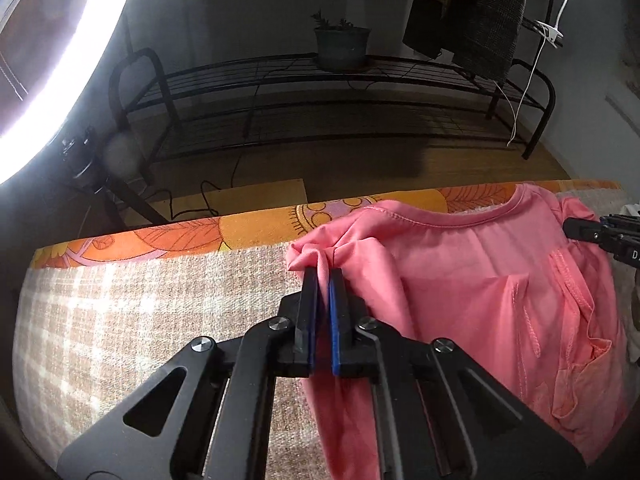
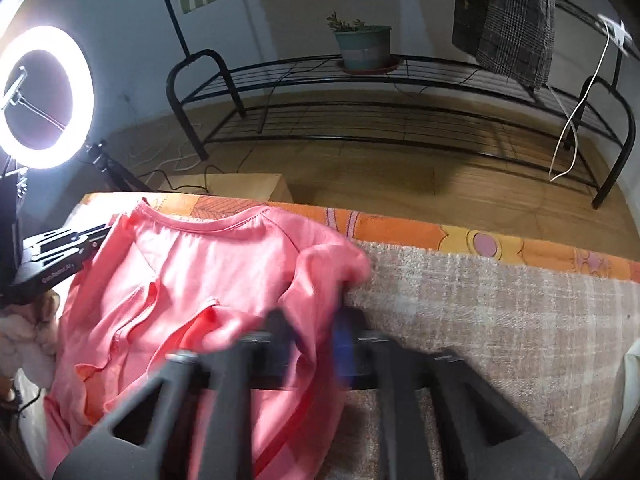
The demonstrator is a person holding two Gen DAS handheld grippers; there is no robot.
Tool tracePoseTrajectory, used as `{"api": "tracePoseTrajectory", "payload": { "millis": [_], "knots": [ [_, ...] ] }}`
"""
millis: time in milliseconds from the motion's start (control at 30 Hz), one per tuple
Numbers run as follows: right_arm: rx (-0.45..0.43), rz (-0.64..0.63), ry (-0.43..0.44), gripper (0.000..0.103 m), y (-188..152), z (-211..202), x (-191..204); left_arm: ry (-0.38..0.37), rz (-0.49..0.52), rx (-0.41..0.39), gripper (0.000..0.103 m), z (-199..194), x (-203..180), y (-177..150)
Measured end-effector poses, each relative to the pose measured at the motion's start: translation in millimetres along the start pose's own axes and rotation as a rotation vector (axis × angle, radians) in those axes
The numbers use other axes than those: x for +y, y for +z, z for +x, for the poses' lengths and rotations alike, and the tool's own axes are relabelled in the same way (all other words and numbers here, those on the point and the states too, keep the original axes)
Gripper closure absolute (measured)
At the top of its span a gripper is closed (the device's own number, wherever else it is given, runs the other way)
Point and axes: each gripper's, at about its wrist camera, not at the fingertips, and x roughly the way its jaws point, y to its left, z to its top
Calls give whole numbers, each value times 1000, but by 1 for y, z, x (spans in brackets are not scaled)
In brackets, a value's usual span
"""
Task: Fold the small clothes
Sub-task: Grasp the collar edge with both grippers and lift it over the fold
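**Pink shirt gripped at both shoulders over the checked cloth**

My left gripper (image 1: pixel 323 276) has its two fingers pressed nearly together, pinching a bunched corner of the pink shirt (image 1: pixel 472 276) near the neckline. The left wrist view shows this sharply: fabric gathered between the blue pads (image 1: pixel 335 320) and hanging below them. That view catches only the tip of my right gripper (image 1: pixel 584 230) at the far edge, touching the shirt's other side.

The right wrist view is blurred around my right gripper (image 2: pixel 316 332); pink fabric passes between its fingers, which appear closed on it. It shows the left gripper (image 2: pixel 60 248) from the side, against the shirt's edge.

The shirt lies spread on a beige checked cloth (image 1: pixel 140 320), collar toward the far edge, over an orange floral sheet (image 1: pixel 160 240).

Beyond the surface stands a black wire rack (image 2: pixel 400 120). On its upper shelf sits a plant pot (image 2: pixel 362 46) holding a small green plant. A lit ring light (image 2: pixel 46 96) stands left on a tripod; dark checked garments (image 2: pixel 516 24) hang above the rack, right
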Motion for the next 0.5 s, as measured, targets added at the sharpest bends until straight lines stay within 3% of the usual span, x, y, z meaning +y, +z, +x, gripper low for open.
{"api": "tracePoseTrajectory", "payload": {
  "millis": [200, 500],
  "knots": [
    [-61, 11, 33, 98, 1, -20, 4, -26, -70, -51, 102, -22, 11, -1],
    [-121, -22, 53, 98, -6, -70, 28, -46, -73, -133, 102, -87, 11, -10]
  ]
}}
